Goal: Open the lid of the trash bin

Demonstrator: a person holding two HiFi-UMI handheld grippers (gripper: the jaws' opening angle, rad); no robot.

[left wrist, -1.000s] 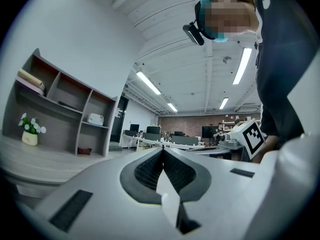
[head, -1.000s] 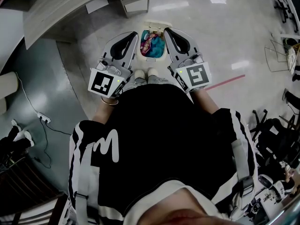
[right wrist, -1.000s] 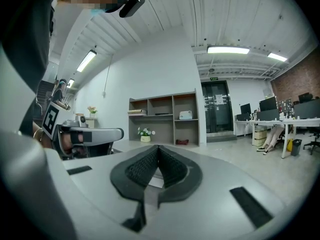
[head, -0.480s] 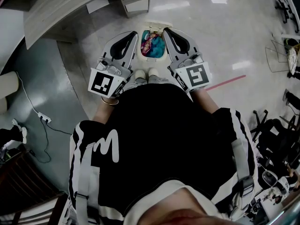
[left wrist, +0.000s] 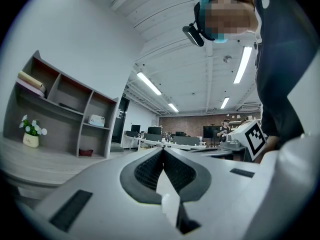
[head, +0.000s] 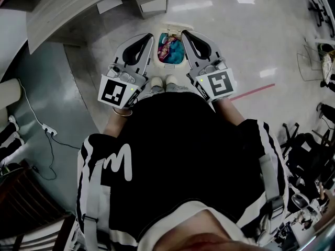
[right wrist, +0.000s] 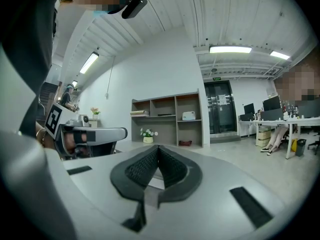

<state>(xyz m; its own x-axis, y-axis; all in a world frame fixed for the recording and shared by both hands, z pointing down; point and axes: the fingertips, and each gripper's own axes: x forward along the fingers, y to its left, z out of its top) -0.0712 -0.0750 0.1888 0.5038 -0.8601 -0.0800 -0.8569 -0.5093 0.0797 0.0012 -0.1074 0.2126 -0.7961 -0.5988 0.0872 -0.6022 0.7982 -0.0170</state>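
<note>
Left claw (head: 151,38) and right claw (head: 184,34) both closed on nothing, flanking the bin (head: 170,63). Lid (head: 170,28) is up, probably my shoe (head: 170,80) working it.

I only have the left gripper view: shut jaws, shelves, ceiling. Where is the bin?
Observer: In the head view the bin stands just ahead of the person's shoes. From above it shows between the tips of the left gripper and the right gripper.
Operator: Is its lid up?
Observer: Yes. The inside shows, with blue and pink rubbish, and the pale lid stands up at the far side.
Operator: Is the right gripper holding it?
Observer: No. In the right gripper view the jaws are together with nothing between them, and no bin shows there.
</note>
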